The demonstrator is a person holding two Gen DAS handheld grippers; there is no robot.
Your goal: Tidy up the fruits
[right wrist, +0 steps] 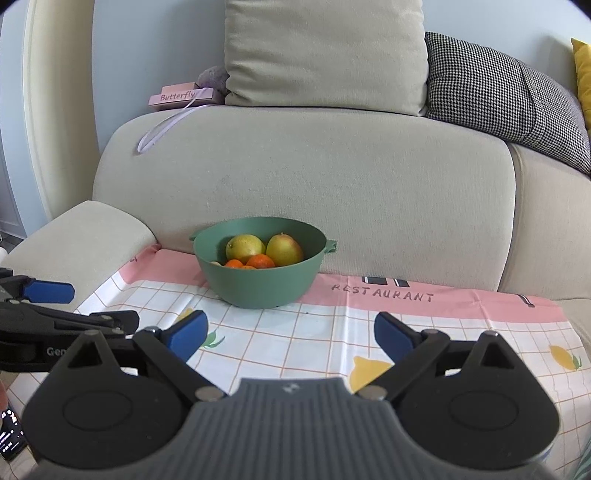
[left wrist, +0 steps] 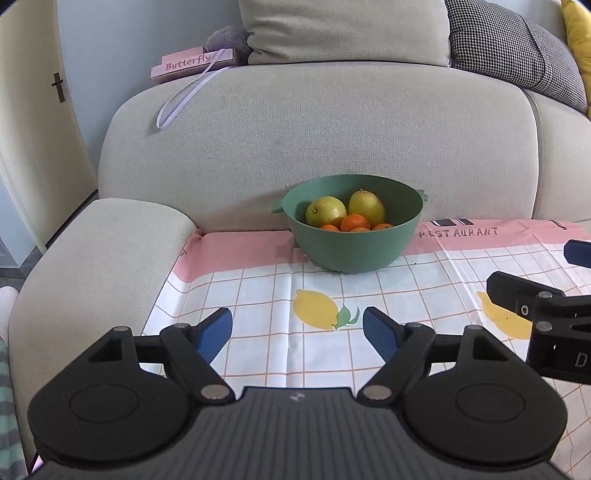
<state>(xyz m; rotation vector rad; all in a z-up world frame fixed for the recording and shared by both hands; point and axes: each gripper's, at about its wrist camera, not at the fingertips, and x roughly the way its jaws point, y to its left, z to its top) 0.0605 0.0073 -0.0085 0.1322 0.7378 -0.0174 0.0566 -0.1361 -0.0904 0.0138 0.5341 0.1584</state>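
My left gripper (left wrist: pixel 297 330) hovers low over the cloth (left wrist: pixel 258 354), jaws spread wide, nothing between the blue pads (left wrist: pixel 214 334). My right gripper (right wrist: pixel 290 334) hovers likewise over the same cloth (right wrist: pixel 314 339), jaws equally wide and empty, blue pads (right wrist: pixel 186 334) apart. Each gripper appears at the edge of the other's view: the right one at the right margin of the left view, the left one at the left margin of the right view; they sit side by side and do not touch.

The bowl (left wrist: pixel 354 247), green with small side lugs, stands upright on the pink band at the far edge of the cloth, just before the sofa backrest (left wrist: pixel 314 140); in the right view the bowl (right wrist: pixel 258 284) lies ahead and slightly left of centre. Both grippers are well short of it.

Inside the bowl lie two pears (left wrist: pixel 327 211), yellow-green, side by side toward the back, with several oranges (left wrist: pixel 354 222) in front of and below them. From the right view the pears (right wrist: pixel 284 250) and oranges (right wrist: pixel 260 261) show the same arrangement. No fruit lies on the cloth itself; the yellow lemons there are printed.

The cloth is checked white with a pink border bearing the word "RESTAURANT" and covers the sofa seat. A pink box (left wrist: pixel 190 64) marked "Butterfly" rests on top of the backrest at left, beside a beige cushion (left wrist: pixel 343 31); a houndstooth cushion (left wrist: pixel 509 51) lies further right.
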